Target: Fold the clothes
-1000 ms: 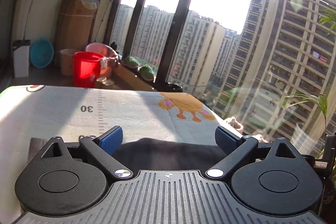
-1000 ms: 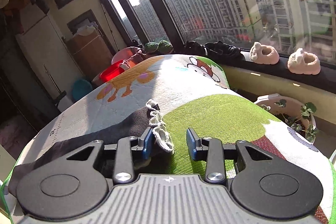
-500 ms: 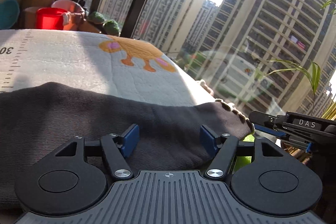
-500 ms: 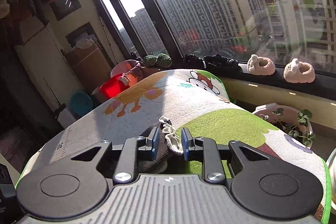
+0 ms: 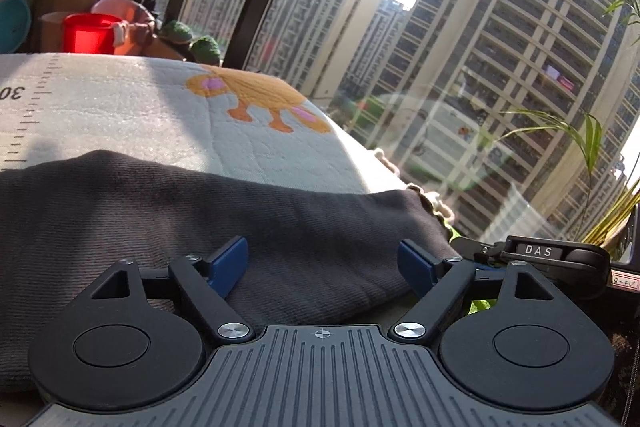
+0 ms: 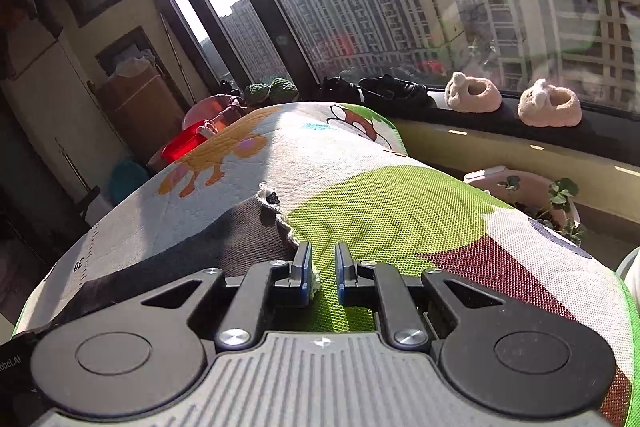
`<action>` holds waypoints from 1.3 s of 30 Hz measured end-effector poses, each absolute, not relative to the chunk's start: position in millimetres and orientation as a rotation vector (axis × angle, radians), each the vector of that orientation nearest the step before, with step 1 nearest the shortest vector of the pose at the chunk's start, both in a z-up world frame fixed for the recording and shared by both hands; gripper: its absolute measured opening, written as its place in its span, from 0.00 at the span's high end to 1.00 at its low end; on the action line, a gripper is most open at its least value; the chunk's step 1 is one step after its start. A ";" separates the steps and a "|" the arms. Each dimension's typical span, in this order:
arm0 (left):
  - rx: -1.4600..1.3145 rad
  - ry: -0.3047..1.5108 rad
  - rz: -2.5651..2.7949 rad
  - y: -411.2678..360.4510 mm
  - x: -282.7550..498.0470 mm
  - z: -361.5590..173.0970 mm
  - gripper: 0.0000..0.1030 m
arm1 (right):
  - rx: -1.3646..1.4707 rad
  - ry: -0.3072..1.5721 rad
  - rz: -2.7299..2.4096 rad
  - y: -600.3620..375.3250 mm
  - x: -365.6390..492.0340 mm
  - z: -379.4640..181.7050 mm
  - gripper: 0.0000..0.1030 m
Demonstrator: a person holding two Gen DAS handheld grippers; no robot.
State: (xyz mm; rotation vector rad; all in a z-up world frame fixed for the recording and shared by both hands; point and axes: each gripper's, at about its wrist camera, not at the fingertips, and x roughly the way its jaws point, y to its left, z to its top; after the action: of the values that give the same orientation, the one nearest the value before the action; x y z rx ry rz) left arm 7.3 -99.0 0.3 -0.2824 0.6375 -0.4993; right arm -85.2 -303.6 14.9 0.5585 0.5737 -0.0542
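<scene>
One dark garment lies on cartoon mat, long way left-right. Lacy edge just left of right gripper; jaws nearly together, grip unclear. Left gripper above garment middle, jaws wide apart.

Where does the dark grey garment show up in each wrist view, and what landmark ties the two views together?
Left wrist: the dark grey garment fills the lower middle, under the open left gripper.
Right wrist: the garment lies lower left, its pale trim reaching the near-closed right gripper.
Shared landmark: the orange animal print on the mat.
</scene>
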 end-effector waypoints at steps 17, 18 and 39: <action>-0.200 0.648 -0.525 -109.9 7.7 -2.4 0.02 | 0.953 0.605 0.015 -321.9 -107.0 -2.2 0.60; -0.210 0.647 -0.527 -108.0 7.2 -2.8 0.02 | 0.941 0.607 0.013 -318.7 -102.0 -1.7 0.60; -0.294 0.642 -0.549 -98.4 7.5 -5.4 0.01 | 0.673 0.604 0.079 -293.6 -75.5 7.9 0.74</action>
State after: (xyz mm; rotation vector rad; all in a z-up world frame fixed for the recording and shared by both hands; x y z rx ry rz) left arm 7.5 -98.4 -5.4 -0.2945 0.6424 -0.5489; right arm -75.5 -293.6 7.9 0.6730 0.6043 0.0789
